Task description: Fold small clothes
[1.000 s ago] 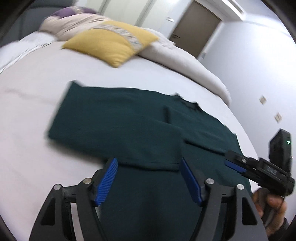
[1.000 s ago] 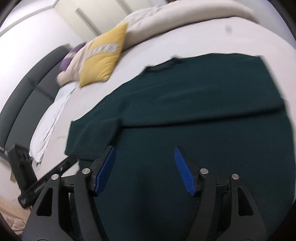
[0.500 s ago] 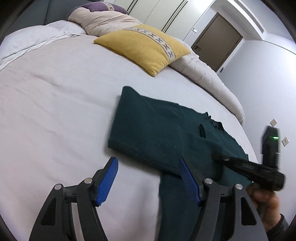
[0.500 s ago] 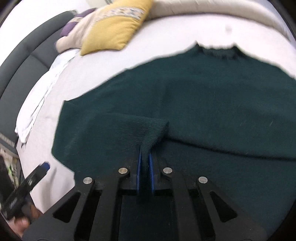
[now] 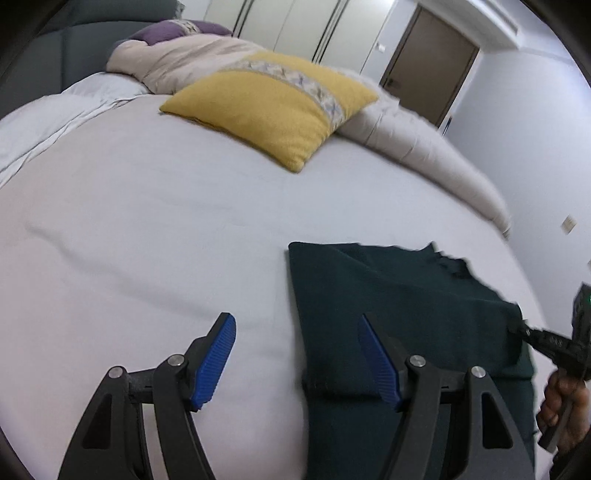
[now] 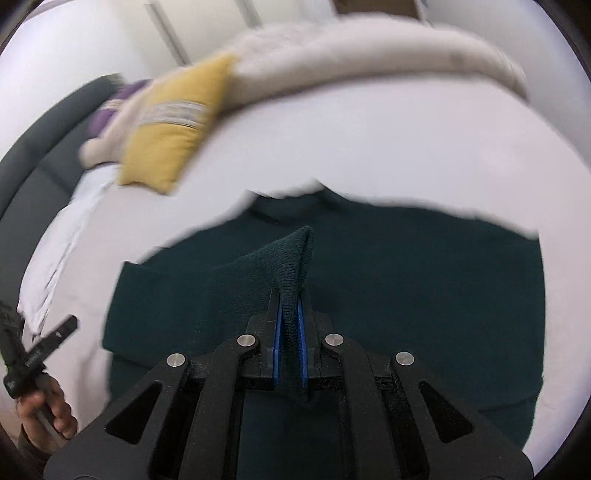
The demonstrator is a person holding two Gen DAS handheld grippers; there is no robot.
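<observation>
A dark green sweater (image 6: 424, 280) lies flat on the white bed (image 6: 369, 147), collar toward the pillows. My right gripper (image 6: 290, 314) is shut on a fold of the sweater's sleeve cuff (image 6: 291, 258) and holds it raised above the body of the garment. In the left wrist view the sweater (image 5: 388, 295) lies to the right. My left gripper (image 5: 295, 350) is open and empty, low over the sheet, with its right finger (image 5: 376, 358) over the sweater's left edge. The right gripper also shows in the left wrist view (image 5: 517, 328), at the far right.
A yellow cushion (image 5: 273, 103) and a beige duvet (image 5: 406, 144) lie at the head of the bed, with a purple pillow (image 5: 173, 31) behind. A dark headboard (image 6: 44, 155) runs along the left. Bare white sheet (image 5: 129, 240) spreads left of the sweater.
My right gripper closed on the sleeve cuff and lifted it. My left gripper stayed open and swung left, so the sweater now sits at its right.
</observation>
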